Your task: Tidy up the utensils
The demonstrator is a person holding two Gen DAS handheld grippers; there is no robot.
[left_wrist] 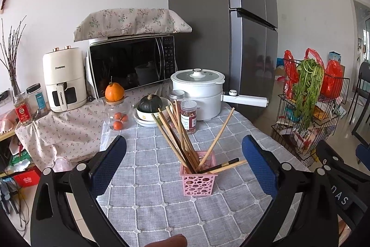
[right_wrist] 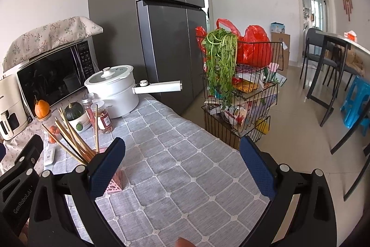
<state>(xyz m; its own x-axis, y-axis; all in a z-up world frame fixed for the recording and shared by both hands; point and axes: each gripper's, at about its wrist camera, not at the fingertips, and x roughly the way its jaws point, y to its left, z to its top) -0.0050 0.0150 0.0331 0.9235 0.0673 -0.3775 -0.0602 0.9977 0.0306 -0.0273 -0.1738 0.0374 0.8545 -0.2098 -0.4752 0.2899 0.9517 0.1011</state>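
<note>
A small pink perforated basket (left_wrist: 198,179) stands on the grey checked tablecloth (left_wrist: 148,200). Several wooden and dark chopsticks (left_wrist: 180,133) stand in it, fanned out. My left gripper (left_wrist: 183,152) is open and empty, its blue-padded fingers either side of the basket, a little nearer the camera. In the right wrist view the chopsticks (right_wrist: 69,138) and a corner of the basket (right_wrist: 116,182) show behind the left finger (right_wrist: 106,168). My right gripper (right_wrist: 182,154) is open and empty over bare tablecloth.
A white electric pot (left_wrist: 198,89) with a long handle, a spice jar (left_wrist: 188,116), a bowl with a green squash (left_wrist: 150,108), a jar topped by an orange (left_wrist: 114,92), a microwave (left_wrist: 131,66) and an air fryer (left_wrist: 63,80) stand behind. A wire rack with greens (right_wrist: 233,89) stands right of the table.
</note>
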